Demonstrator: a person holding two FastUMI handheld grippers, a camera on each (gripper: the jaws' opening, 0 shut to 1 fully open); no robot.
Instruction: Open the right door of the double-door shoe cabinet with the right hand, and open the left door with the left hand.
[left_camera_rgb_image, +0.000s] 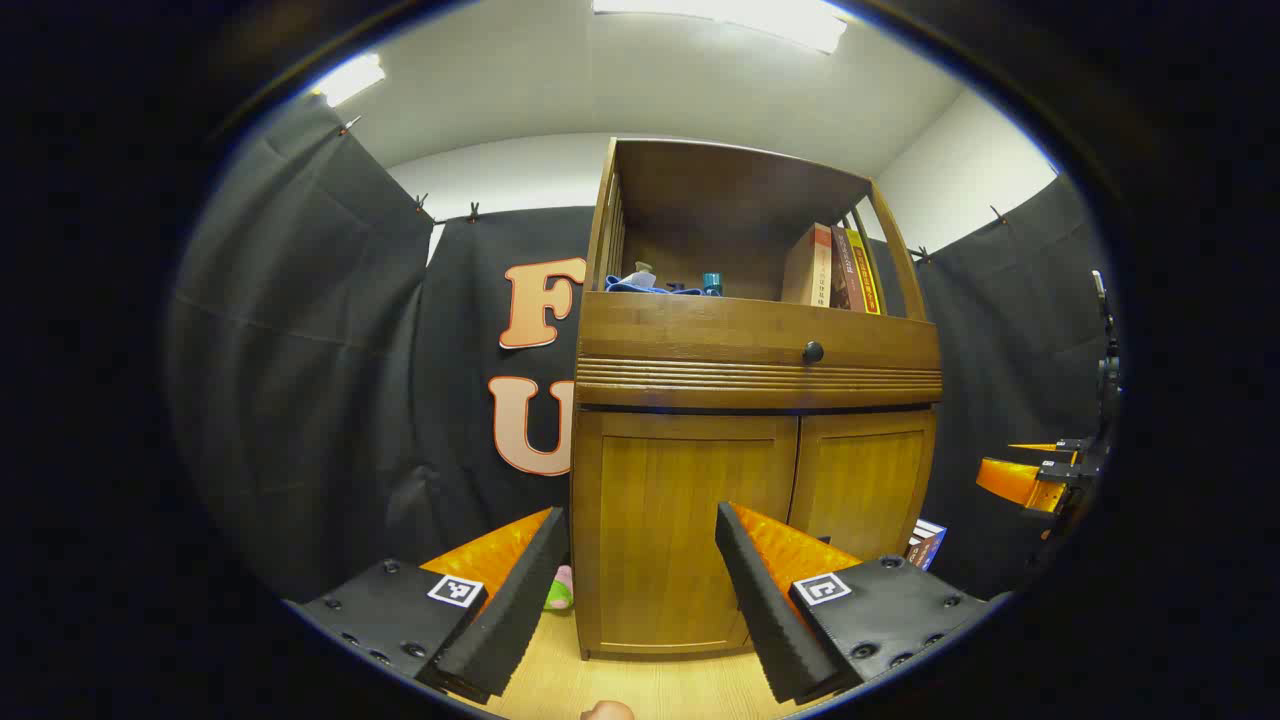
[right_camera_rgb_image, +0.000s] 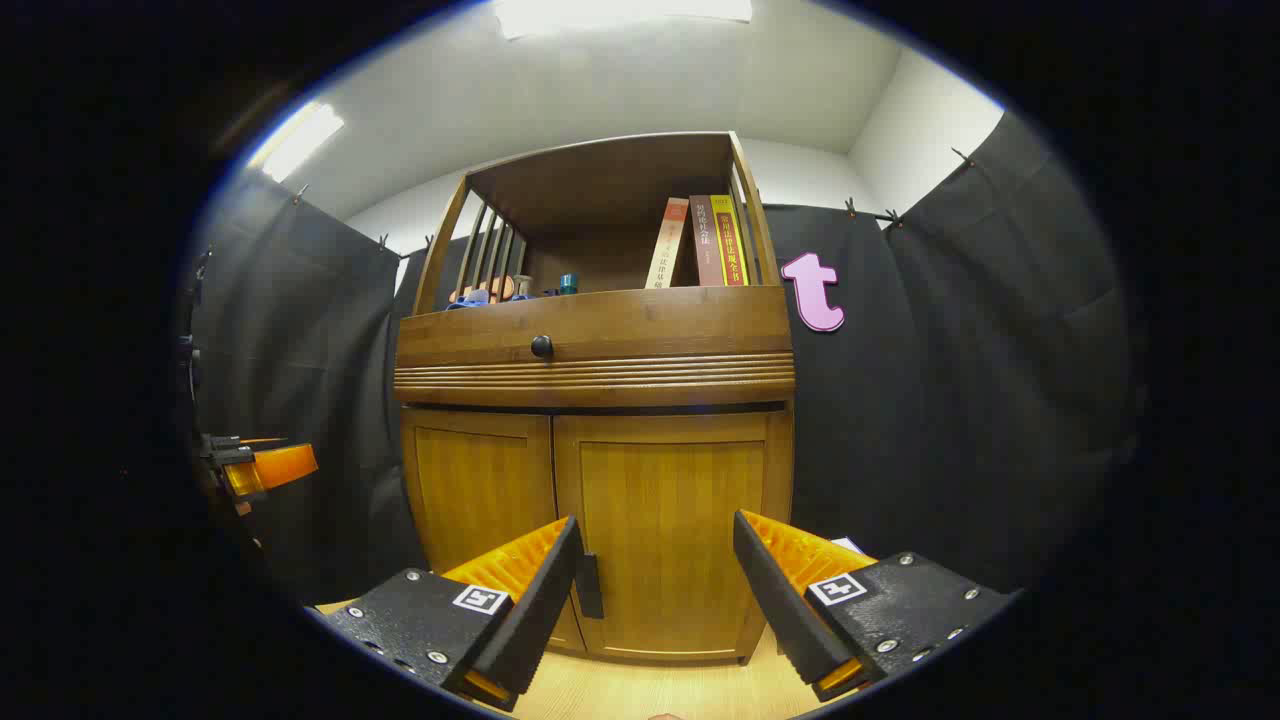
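Both doors stay shut; right claw (right_camera_rgb_image: 655, 590), spread wide, should catch the dark handle (right_camera_rgb_image: 589, 585) at seven o'clock on the right door (right_camera_rgb_image: 670, 520); left claw (left_camera_rgb_image: 640, 585) released.

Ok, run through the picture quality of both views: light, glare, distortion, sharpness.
Left gripper view: ceiling lights blown out, the cabinet evenly lit and sharp, its drawer front bowed by the fisheye. Right gripper view: the ceiling panel glares white, the doors are crisp, and the edges curve outward.
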